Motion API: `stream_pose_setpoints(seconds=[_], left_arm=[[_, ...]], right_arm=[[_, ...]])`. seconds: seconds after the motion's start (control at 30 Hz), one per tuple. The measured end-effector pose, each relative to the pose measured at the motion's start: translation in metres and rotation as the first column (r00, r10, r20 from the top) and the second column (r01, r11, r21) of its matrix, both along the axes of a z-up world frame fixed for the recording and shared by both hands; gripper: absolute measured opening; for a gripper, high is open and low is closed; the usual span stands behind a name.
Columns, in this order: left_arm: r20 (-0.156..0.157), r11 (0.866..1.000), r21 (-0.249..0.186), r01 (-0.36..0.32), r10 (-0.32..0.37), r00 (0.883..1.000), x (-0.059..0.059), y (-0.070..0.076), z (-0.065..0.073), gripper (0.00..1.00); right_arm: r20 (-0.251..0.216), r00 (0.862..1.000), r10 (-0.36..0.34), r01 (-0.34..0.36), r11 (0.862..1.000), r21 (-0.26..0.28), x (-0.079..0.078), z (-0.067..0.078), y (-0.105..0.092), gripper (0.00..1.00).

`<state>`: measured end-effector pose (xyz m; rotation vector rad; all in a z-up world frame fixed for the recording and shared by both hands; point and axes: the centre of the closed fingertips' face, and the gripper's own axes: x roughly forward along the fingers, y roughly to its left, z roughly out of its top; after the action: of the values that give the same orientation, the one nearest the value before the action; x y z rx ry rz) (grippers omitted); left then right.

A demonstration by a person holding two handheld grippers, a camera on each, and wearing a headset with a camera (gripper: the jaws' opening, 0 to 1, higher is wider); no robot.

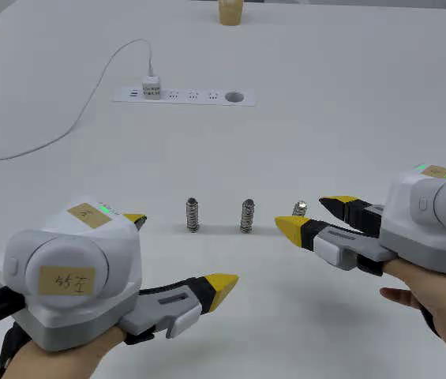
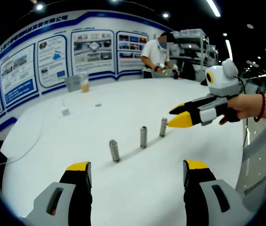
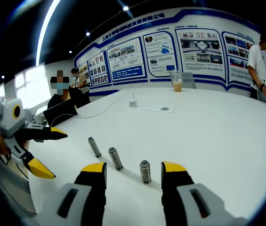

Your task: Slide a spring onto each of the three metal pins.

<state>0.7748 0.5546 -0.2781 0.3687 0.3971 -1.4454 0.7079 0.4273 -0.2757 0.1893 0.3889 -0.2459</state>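
Three metal pins stand upright in a row on the white table [image 1: 325, 126], each with a spring on it: left spring [image 1: 193, 214], middle spring [image 1: 247, 215], right spring [image 1: 299, 209]. My right gripper [image 1: 311, 215] is open, and its yellow tips sit on either side of the right spring [image 3: 145, 171] without touching it. My left gripper [image 1: 179, 253] is open and holds nothing, a little in front of the left spring [image 2: 114, 150]. The left gripper view has the right gripper [image 2: 172, 118] at the far end of the row.
A white power strip [image 1: 183, 95] with a plugged-in charger [image 1: 151, 87] and its cable [image 1: 88, 99] lies further back on the table. A tan cup [image 1: 230, 11] stands at the far edge. One person stands beyond the table [image 2: 157, 54]; another sits at it [image 3: 60, 96].
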Motion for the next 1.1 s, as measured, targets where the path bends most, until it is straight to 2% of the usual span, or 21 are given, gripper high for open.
stream_pose_setpoints(seconds=[0.1, 0.43, 0.53, 0.77, 1.1], left_arm=[[0.003, 1.0, 0.004, 0.0, 0.0, 1.0, 0.001, 0.002, 0.004, 0.82], [-0.022, 1.0, -0.004, -0.007, 0.007, 1.0, 0.001, 0.012, 0.014, 0.85], [-0.025, 1.0, -0.004, -0.007, 0.007, 1.0, 0.0, 0.015, 0.015, 0.86], [-0.028, 1.0, 0.001, -0.008, 0.008, 1.0, -0.002, 0.024, 0.017, 0.88], [-0.014, 1.0, 0.01, -0.008, 0.008, 1.0, -0.007, 0.037, 0.018, 0.88]], right_arm=[[0.001, 1.0, -0.003, 0.003, 1.0, 0.007, -0.004, 0.005, 0.002, 0.51], [0.011, 1.0, 0.004, -0.004, 0.999, 0.033, -0.017, 0.017, 0.017, 0.62], [0.0, 1.0, 0.007, -0.007, 0.999, 0.054, -0.021, 0.018, 0.023, 0.66], [-0.015, 1.0, 0.027, -0.026, 0.997, 0.066, -0.03, 0.019, 0.036, 0.7], [0.036, 0.999, 0.03, -0.032, 0.998, 0.062, -0.042, 0.028, 0.05, 0.75]])
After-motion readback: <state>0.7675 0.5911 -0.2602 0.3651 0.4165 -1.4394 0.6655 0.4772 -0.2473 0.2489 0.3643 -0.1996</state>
